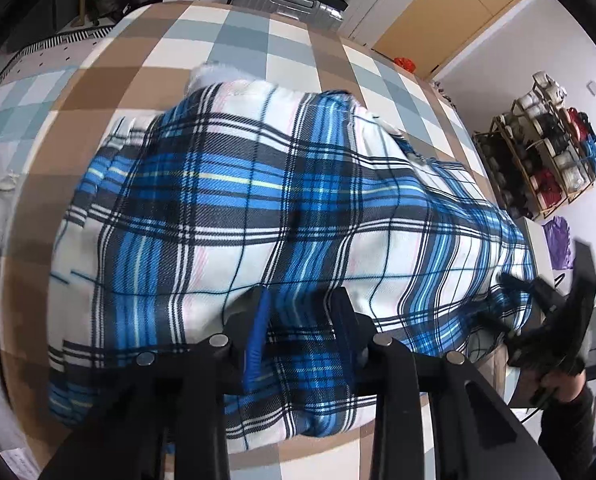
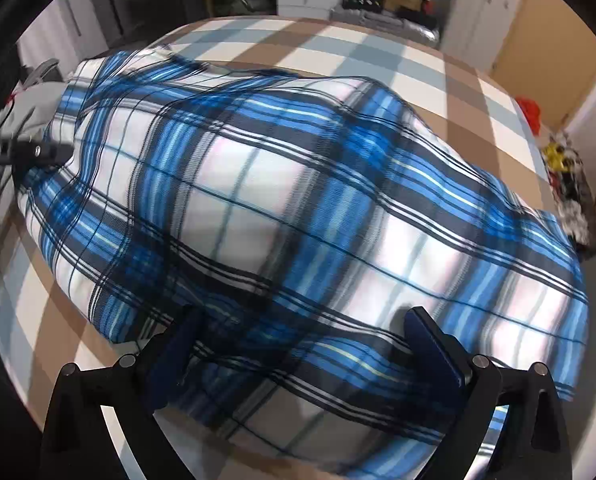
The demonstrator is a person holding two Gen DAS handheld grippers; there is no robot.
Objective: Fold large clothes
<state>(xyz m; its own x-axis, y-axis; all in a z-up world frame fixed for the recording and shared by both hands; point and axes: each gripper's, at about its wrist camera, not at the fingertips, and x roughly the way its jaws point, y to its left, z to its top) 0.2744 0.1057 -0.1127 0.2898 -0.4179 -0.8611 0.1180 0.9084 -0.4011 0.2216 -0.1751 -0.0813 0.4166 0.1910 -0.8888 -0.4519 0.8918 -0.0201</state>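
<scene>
Plaid garment [image 1: 282,200] between half-closed left jaws

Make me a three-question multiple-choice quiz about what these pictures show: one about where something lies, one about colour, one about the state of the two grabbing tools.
1. Where does the blue, white and black plaid fleece garment lie?
A. On a bed with a brown, white and grey-blue checked cover
B. On a bare wooden floor
C. Over a chair back

2. What colour is the small object at the bed's far right edge?
A. Green
B. Red
C. Purple

3. How do the jaws of the left gripper and the right gripper compare?
A. Both spread wide
B. Left spread wide, right narrow
C. Left narrow with a bunch of fabric between, right spread wide over the cloth

Answers: 1 A, the checked cover surrounds the garment; 2 B, it shows bright red; 3 C, the left fingers stand close together, the right fingers far apart.
</scene>
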